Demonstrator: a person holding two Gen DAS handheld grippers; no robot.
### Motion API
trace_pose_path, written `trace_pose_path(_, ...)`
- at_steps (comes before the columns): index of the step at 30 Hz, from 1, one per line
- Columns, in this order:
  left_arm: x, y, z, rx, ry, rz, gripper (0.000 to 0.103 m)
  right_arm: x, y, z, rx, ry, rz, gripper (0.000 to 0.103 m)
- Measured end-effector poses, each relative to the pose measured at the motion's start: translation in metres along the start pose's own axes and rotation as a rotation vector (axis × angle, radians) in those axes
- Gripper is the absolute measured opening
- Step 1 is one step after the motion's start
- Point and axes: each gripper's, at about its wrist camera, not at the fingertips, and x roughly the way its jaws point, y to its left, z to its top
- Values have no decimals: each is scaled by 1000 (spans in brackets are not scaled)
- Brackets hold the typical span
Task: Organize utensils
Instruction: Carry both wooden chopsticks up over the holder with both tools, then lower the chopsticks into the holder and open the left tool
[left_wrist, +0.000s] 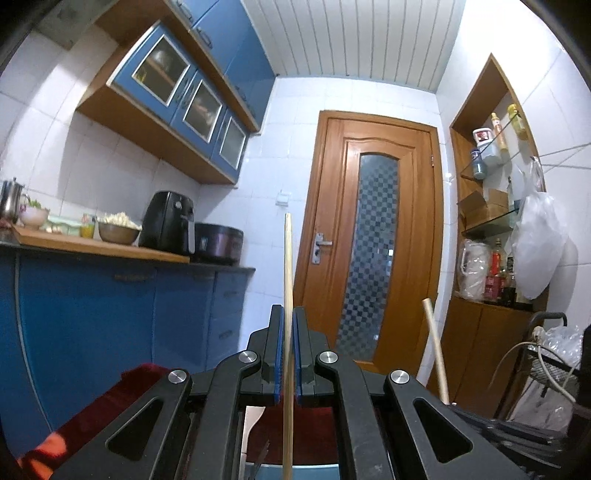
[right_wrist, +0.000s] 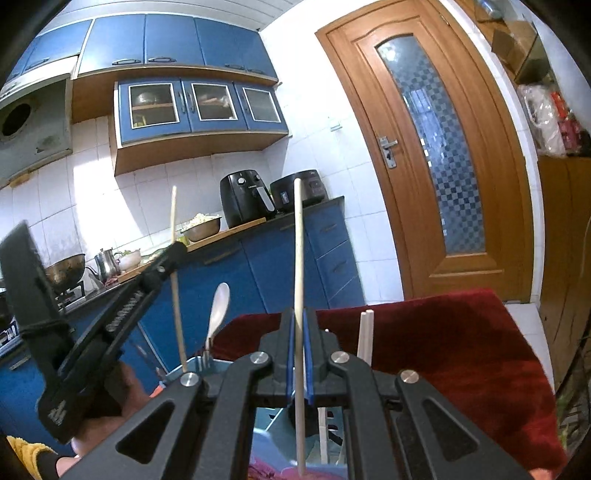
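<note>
My left gripper (left_wrist: 288, 325) is shut on a wooden chopstick (left_wrist: 287, 266) that stands upright between its blue pads. A second chopstick (left_wrist: 436, 350) rises to its right. My right gripper (right_wrist: 299, 325) is shut on a pale chopstick (right_wrist: 299, 251), also upright. In the right wrist view the left gripper (right_wrist: 173, 251) shows at the left, holding its chopstick (right_wrist: 176, 302) over a light blue holder (right_wrist: 218, 369). A white spoon (right_wrist: 218, 306), a fork (right_wrist: 205, 360) and a pair of chopsticks (right_wrist: 365, 336) stand in the holder.
A red cloth (right_wrist: 443, 350) covers the table under the holder. Behind are blue cabinets (left_wrist: 110, 314), a counter with an air fryer (left_wrist: 168, 223), a cooker (left_wrist: 218, 243) and bowls, a wooden door (left_wrist: 373, 236), and shelves (left_wrist: 491, 206) at right.
</note>
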Motion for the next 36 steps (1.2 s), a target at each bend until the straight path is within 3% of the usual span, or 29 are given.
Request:
trace_pose_path(13, -5, 0, 0, 7, -13, 1, 4, 22, 6, -8, -111, -47, -55, 6)
trace_pose_path(27, -9, 3, 4, -5, 24, -21, 4, 0, 2, -27, -119, 34, -73, 6)
trace_pose_path(36, -16, 5, 12, -21, 65, -88, 4, -7, -2, -38, -101, 120, -64, 7)
